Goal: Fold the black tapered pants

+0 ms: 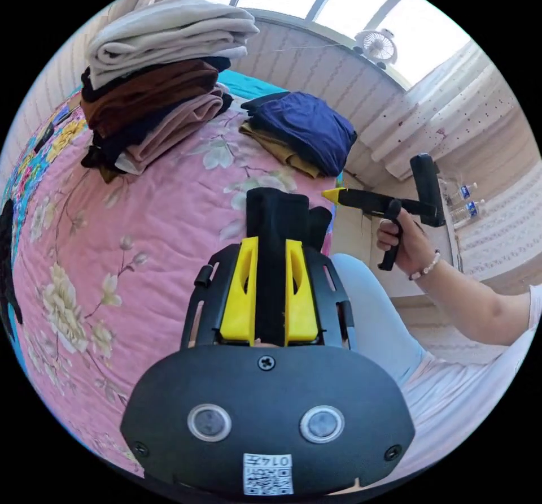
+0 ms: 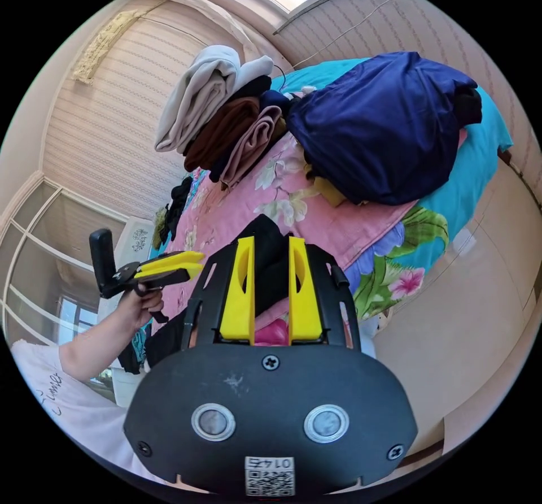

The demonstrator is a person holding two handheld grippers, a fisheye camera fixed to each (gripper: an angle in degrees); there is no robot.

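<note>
Two grippers worked at the pink floral quilt. The left gripper had its jaws clamped on the black tapered pants, bunched on the quilt's near edge; the right gripper held its jaws apart above them. Soft, light and limp, the pants would probably sag, so waistband and hem seemed the best holds.

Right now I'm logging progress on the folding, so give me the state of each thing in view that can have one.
black pants: bunched up, lying on the pink quilt, a strip between the left gripper's jaws
left gripper: jaws narrowly apart around black cloth; grip unclear
right gripper: jaws apart, black cloth between them; grip unclear
clothes stack: folded, piled
navy garment: loosely heaped, unfolded
fan: upright on the sill
</note>
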